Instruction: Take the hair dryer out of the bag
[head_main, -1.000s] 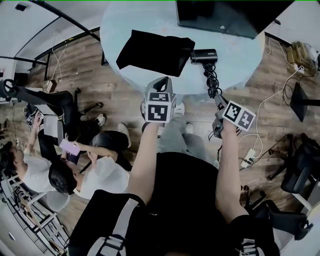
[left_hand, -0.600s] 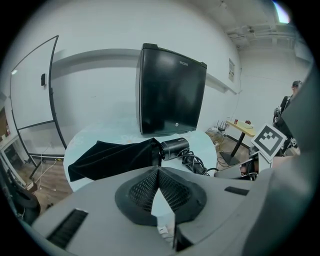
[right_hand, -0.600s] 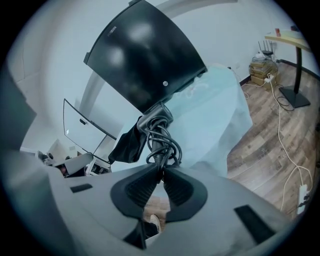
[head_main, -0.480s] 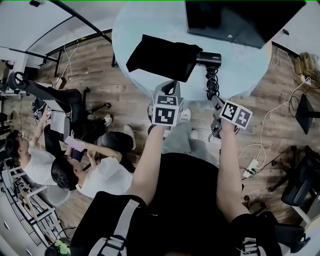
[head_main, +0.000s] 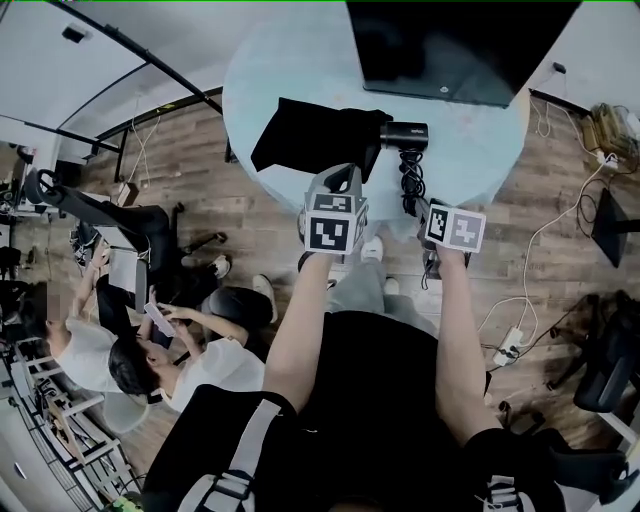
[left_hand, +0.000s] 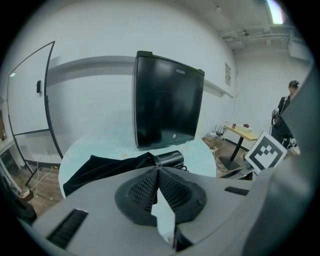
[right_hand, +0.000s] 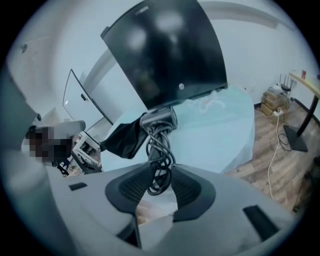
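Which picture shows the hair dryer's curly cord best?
The right gripper view: the cord is big and close, between the right tool's opening jaws. The head view shows it small; the left gripper view shows just a bit.

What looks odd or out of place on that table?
Only the hair dryer: it lies at the mouth of the black bag, its cord-wrapped handle reaching toward the table's edge, between the right gripper's opening jaws.

Bag (head_main: 310, 135) is showing matt cloth; dryer (head_main: 405, 133) is showing smooth, slightly glossy plastic; table (head_main: 475, 140) is looking smooth; floor (head_main: 250, 215) is showing grained wood.
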